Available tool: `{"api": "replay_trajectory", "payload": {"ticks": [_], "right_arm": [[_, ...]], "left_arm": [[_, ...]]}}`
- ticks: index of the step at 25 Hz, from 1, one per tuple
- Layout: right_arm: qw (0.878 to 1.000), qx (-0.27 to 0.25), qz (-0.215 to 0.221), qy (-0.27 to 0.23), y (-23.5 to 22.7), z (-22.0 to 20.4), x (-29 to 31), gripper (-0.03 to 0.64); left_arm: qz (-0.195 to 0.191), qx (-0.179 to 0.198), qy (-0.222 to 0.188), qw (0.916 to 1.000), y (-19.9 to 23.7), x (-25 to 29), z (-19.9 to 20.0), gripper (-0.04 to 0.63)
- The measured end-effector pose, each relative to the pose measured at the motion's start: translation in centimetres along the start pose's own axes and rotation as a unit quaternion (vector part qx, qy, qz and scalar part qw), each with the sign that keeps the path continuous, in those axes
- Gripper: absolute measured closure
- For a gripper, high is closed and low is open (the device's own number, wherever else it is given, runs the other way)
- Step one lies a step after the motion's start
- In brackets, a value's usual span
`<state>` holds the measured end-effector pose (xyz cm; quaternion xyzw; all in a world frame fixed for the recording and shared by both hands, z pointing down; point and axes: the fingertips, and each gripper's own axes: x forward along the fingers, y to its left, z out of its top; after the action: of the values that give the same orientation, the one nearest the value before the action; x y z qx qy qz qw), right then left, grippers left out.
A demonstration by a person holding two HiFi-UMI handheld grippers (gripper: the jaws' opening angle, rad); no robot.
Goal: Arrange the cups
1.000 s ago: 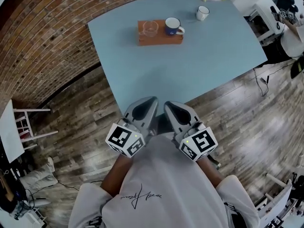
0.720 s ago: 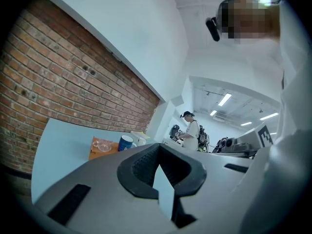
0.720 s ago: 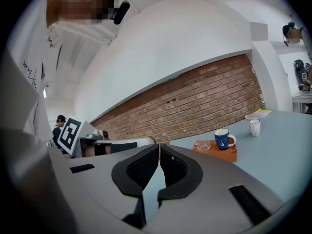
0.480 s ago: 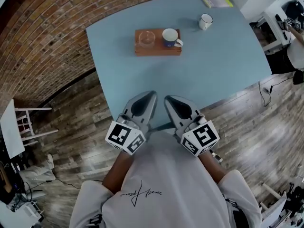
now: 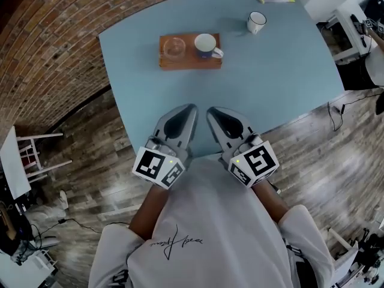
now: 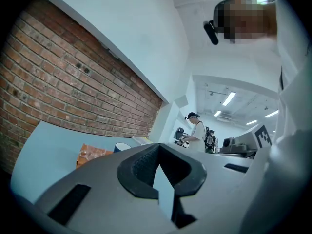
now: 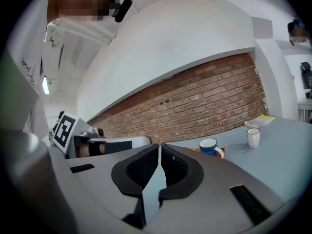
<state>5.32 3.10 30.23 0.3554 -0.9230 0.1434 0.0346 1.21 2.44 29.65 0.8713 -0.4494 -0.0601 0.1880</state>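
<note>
Three cups, all upright. A clear glass cup [image 5: 173, 47] and a blue mug [image 5: 205, 44] with a white interior sit side by side on a wooden tray [image 5: 189, 60], glass on the left, mug handle pointing right. A white mug [image 5: 256, 22] with a dark rim stands alone on the light-blue tabletop [image 5: 270, 83], well right of the tray.

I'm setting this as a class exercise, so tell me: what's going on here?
A person stands at a blue table, holding the left gripper and right gripper side by side at its near edge, both with jaws shut and empty. Farther off, a board carries a glass and a blue mug. A white mug stands apart to their right. No cup is touched yet.
</note>
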Motion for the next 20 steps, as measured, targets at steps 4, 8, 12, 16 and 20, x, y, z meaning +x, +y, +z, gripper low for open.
{"api": "replay_trajectory", "payload": {"ticks": [4, 8, 12, 16, 20], "right_arm": [[1.0, -0.003, -0.002, 0.003, -1.4, 0.3, 0.4, 0.594], [1.0, 0.016, 0.006, 0.003, -1.9, -0.1, 1.3, 0.594], [1.0, 0.008, 0.009, 0.018, -2.8, -0.7, 1.8, 0.594], [1.0, 0.001, -0.001, 0.023, -4.6, -1.1, 2.2, 0.594], [0.999, -0.002, 0.0, 0.034, -6.6, -1.6, 2.7, 0.594]], "left_arm": [[0.015, 0.007, 0.006, 0.9998, 0.4, 1.0, 0.1, 0.589], [0.016, 0.009, 0.014, 0.9997, 0.9, 1.4, 0.1, 0.588], [0.02, 0.004, 0.021, 0.9996, 0.9, 1.8, -0.4, 0.589], [0.021, -0.004, 0.033, 0.9992, 1.2, 1.9, -1.0, 0.589], [0.017, -0.009, 0.044, 0.9989, 1.0, 2.0, -1.4, 0.589]]}}
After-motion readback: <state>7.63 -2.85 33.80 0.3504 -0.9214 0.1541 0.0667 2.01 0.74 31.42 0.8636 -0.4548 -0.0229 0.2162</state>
